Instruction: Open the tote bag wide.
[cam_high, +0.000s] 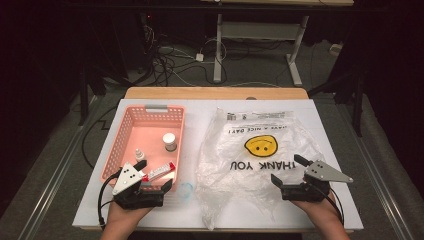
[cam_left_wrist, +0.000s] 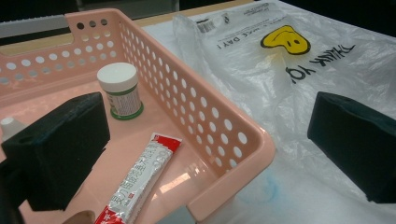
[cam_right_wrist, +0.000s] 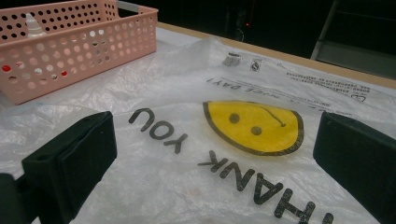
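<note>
A pink perforated basket (cam_high: 128, 131) (cam_left_wrist: 219, 123) stands on the left of the white table top. In it are a white-capped jar (cam_high: 169, 141) (cam_left_wrist: 120, 91), a small dropper bottle (cam_high: 139, 154) (cam_right_wrist: 31, 24) and a red and silver sachet (cam_high: 159, 172) (cam_left_wrist: 140, 179). A clear plastic bag (cam_high: 250, 175) (cam_right_wrist: 187, 84) with a yellow smiley and "THANK YOU" lies flat to the basket's right. My left gripper (cam_high: 145, 182) (cam_left_wrist: 208, 121) is open astride the basket's near right corner, one jaw inside the basket and one over the bag. My right gripper (cam_high: 289, 170) (cam_right_wrist: 217, 140) hovers open over the bag's near right part, holding nothing.
A faint bluish round mark (cam_high: 186, 190) (cam_left_wrist: 268, 186) shows at the bag's near left edge. The table's wooden far edge (cam_high: 215, 93) borders a dark floor with cables and a desk frame (cam_high: 257, 45). Bare table lies right of the bag (cam_high: 335, 145).
</note>
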